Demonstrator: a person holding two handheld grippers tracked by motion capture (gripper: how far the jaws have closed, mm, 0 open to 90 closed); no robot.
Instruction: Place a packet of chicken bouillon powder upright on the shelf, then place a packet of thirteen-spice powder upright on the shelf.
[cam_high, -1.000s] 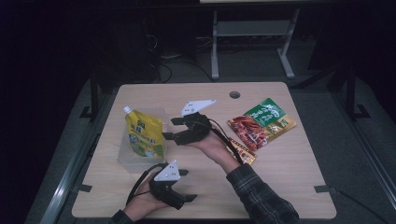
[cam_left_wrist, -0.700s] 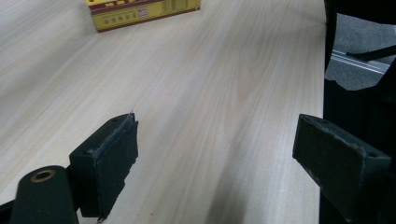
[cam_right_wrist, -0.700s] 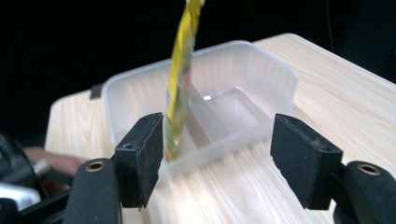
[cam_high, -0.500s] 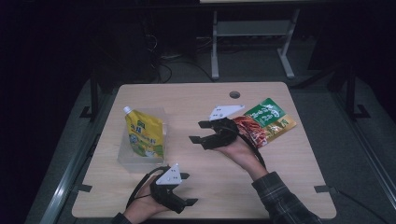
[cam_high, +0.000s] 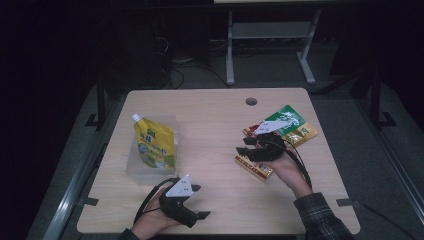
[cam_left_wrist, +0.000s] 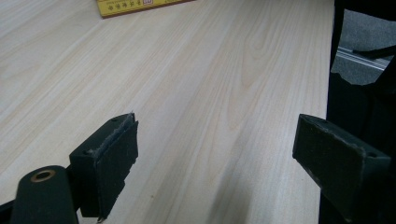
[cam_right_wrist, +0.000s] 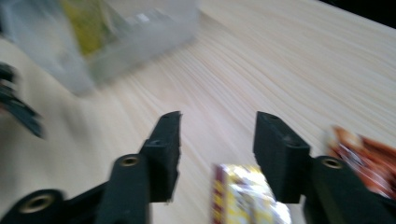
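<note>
My right gripper (cam_high: 243, 146) hovers low over the snack packets at the table's right side. Its jaws have just been closing; they stand apart with nothing pressed between them. In the right gripper view (cam_right_wrist: 217, 121) the end of a yellow and red packet (cam_right_wrist: 247, 198) lies just below the jaws, and a red packet (cam_right_wrist: 364, 156) lies beside it. The same long packet (cam_high: 256, 168) shows under the hand in the high view, next to a green packet (cam_high: 289, 118). My left gripper (cam_high: 201, 201) rests open near the front edge, with bare wood between its jaws (cam_left_wrist: 217, 135).
A clear plastic container (cam_high: 136, 169) at the table's left holds a yellow spouted pouch (cam_high: 154, 144); both appear blurred in the right gripper view (cam_right_wrist: 140, 32). The wooden table (cam_high: 210, 115) has a cable hole (cam_high: 251, 101) at the back. Dark floor and a metal frame lie beyond.
My right gripper has swung from beside the container rightward and down to the snack packets, its jaws narrower than before. The left gripper has stayed put.
</note>
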